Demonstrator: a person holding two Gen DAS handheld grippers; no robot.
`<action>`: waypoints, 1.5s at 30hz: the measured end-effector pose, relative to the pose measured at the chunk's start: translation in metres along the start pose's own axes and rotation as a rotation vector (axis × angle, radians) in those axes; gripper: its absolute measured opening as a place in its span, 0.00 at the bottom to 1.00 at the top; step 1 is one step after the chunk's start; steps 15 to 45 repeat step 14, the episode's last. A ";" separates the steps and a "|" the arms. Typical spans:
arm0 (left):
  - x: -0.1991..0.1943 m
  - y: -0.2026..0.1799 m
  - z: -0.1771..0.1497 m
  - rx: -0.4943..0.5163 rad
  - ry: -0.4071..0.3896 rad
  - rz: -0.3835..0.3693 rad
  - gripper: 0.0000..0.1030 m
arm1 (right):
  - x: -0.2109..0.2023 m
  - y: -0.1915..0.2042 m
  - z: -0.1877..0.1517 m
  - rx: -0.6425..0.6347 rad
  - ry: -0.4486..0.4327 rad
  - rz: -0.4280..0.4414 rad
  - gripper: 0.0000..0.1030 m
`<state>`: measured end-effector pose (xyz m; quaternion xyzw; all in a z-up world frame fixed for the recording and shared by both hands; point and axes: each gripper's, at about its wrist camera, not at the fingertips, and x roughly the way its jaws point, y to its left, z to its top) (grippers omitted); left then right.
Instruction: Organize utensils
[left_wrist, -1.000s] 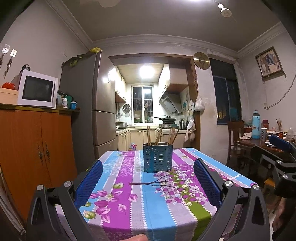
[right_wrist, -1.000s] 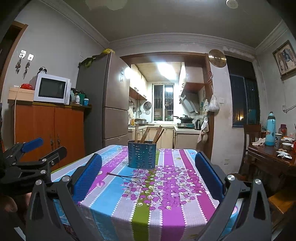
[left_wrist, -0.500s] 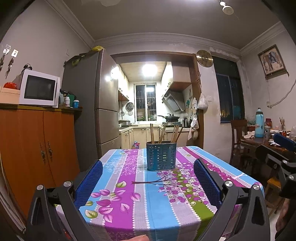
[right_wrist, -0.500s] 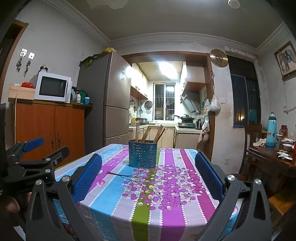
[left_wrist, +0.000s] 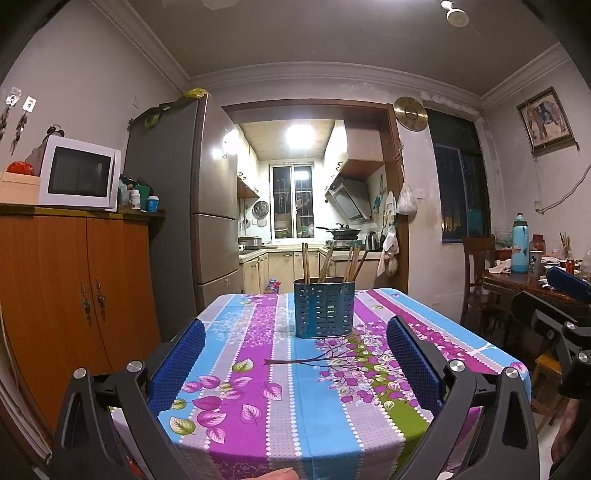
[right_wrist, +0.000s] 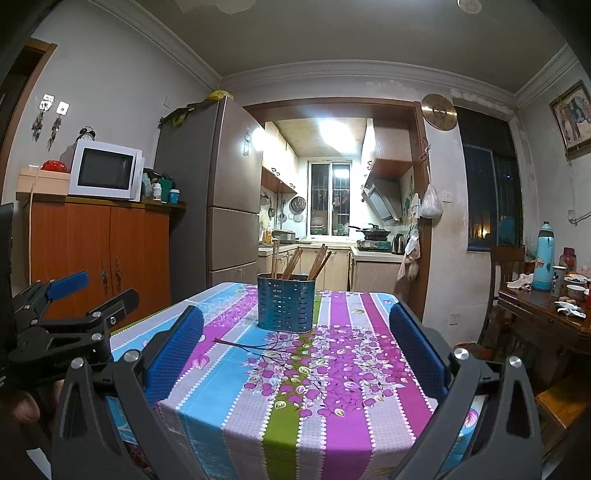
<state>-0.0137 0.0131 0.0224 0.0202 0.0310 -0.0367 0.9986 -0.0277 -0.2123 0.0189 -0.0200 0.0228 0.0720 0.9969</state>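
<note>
Left gripper (left_wrist: 295, 352) first: jaws wide apart, nothing between the blue pads (left_wrist: 181, 360), poised over the near end of the worktop (left_wrist: 258, 424). Right gripper (right_wrist: 295, 341), same story, jaws spread and empty, with the flowered cloth showing between them. Each one catches the other at its frame edge, the right gripper off to the right in the left wrist view, the left gripper at the far left in the right wrist view.

Out past the pads, centre stage, stands the blue slotted utensil holder (left_wrist: 324, 309), upright on the tablecloth, well apart from both grippers. In it, a bunch of brown chopsticks (left_wrist: 330, 262): one pair near vertical at the left, the rest leaning right and fanning above the rim. The right wrist view shows the same holder (right_wrist: 286, 302) and chopsticks (right_wrist: 299, 260) just left of centre.

Beyond, a wooden cabinet (left_wrist: 74, 288) carries a white microwave (left_wrist: 79, 177); a grey fridge (left_wrist: 192, 206) stands by the kitchen doorway. To the right, a second table holds a blue flask (left_wrist: 520, 243).

Against a second ago: the holder sits a touch lower and farther right in the left wrist view, so that camera has drifted slightly. Jaws unchanged, chopsticks unmoved.
</note>
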 end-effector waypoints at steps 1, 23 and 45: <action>0.001 0.000 0.000 -0.003 0.003 -0.004 0.95 | 0.001 0.001 0.000 0.000 0.000 0.000 0.95; 0.038 0.000 -0.012 -0.017 0.108 -0.008 0.95 | 0.016 -0.002 -0.006 -0.004 0.026 -0.009 0.95; 0.038 0.000 -0.012 -0.017 0.108 -0.008 0.95 | 0.016 -0.002 -0.006 -0.004 0.026 -0.009 0.95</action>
